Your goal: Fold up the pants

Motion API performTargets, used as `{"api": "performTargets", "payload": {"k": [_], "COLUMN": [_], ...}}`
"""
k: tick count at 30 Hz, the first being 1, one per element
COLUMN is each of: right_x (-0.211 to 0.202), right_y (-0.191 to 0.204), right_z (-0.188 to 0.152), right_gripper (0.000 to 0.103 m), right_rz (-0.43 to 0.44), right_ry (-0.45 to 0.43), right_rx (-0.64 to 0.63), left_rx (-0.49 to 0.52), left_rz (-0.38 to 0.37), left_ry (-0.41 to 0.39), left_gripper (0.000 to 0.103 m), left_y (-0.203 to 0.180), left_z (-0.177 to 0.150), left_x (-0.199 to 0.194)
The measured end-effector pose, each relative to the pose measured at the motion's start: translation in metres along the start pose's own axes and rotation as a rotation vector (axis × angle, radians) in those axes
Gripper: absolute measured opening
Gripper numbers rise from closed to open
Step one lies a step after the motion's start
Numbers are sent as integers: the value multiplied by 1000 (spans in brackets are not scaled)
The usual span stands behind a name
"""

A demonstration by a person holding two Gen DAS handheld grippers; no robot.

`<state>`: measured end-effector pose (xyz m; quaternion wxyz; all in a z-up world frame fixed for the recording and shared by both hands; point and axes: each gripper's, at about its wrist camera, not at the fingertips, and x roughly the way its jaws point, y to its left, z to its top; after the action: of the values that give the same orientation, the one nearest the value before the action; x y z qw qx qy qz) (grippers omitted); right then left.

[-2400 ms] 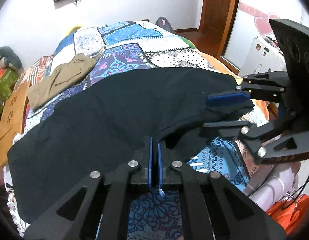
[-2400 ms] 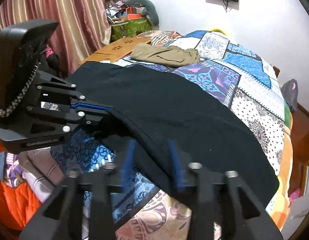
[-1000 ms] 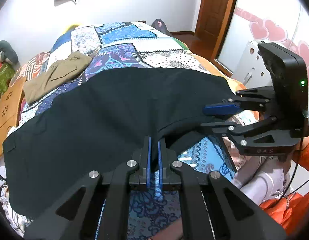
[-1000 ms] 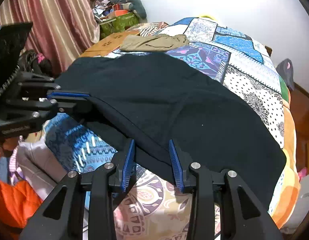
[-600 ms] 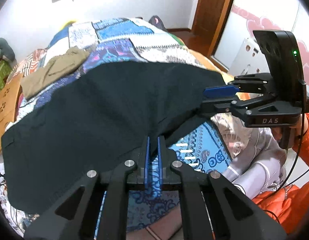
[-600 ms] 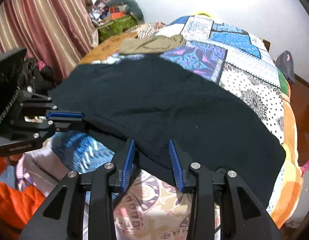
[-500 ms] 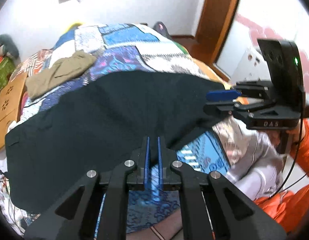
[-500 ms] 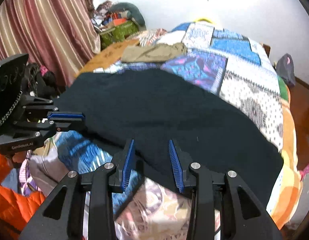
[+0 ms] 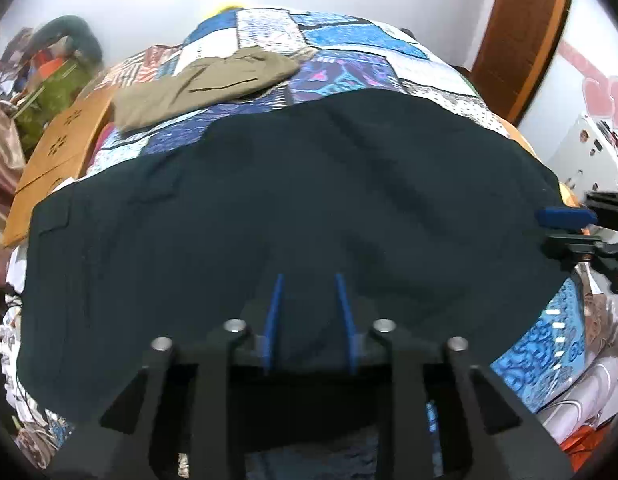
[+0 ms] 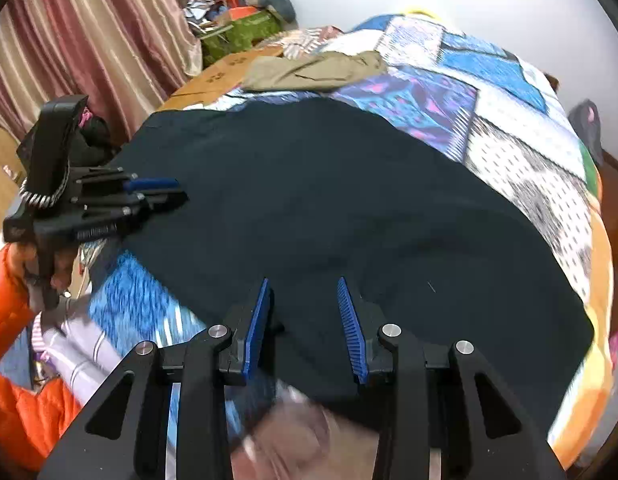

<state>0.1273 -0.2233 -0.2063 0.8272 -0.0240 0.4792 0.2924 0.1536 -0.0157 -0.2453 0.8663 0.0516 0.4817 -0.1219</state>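
Observation:
Dark navy pants [image 9: 293, 208] lie spread flat across the patchwork bed; they also fill the middle of the right wrist view [image 10: 341, 208]. My left gripper [image 9: 309, 320] is open, its blue pads apart just above the pants' near edge, holding nothing. It also shows in the right wrist view [image 10: 161, 192] at the pants' left edge. My right gripper [image 10: 303, 328] is open over the near hem, empty. It shows at the right edge of the left wrist view [image 9: 569, 228], beside the pants' right side.
Folded khaki pants [image 9: 205, 84] lie farther back on the patchwork quilt [image 9: 341, 68]. A cardboard box [image 9: 57, 152] sits at the bed's left side. Striped curtains [image 10: 81, 40] and clutter stand left. A wooden door [image 9: 521, 32] is at the right.
My left gripper has opened and let go of the pants' edge, which now lies flat on the bed. Both grippers have moved forward over the pants. The right gripper stays open.

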Motion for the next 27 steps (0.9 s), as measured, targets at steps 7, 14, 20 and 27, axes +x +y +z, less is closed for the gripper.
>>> {"api": "performTargets", "payload": {"k": [7,14,20,27], "right_x": [-26,-44,10,-3], "right_y": [-17,-32,-44,-87], "right_z": [-20,23,48,6], "right_gripper": [32,37,37,49], "right_rz": [-67,-76,-135,-98], "right_ry": [69,-68,-13,28], "right_rx": [49,76,38,177], "left_rx": [-32,-54,-46,-15], "left_rz": [14,10,37,61], "left_ry": [9,3,-1,28], "left_gripper": [41,41,41,40], "left_y": [22,23,20,16], "left_z": [-10,-13,-14,-3], "left_x": [2,2,0,-4]}}
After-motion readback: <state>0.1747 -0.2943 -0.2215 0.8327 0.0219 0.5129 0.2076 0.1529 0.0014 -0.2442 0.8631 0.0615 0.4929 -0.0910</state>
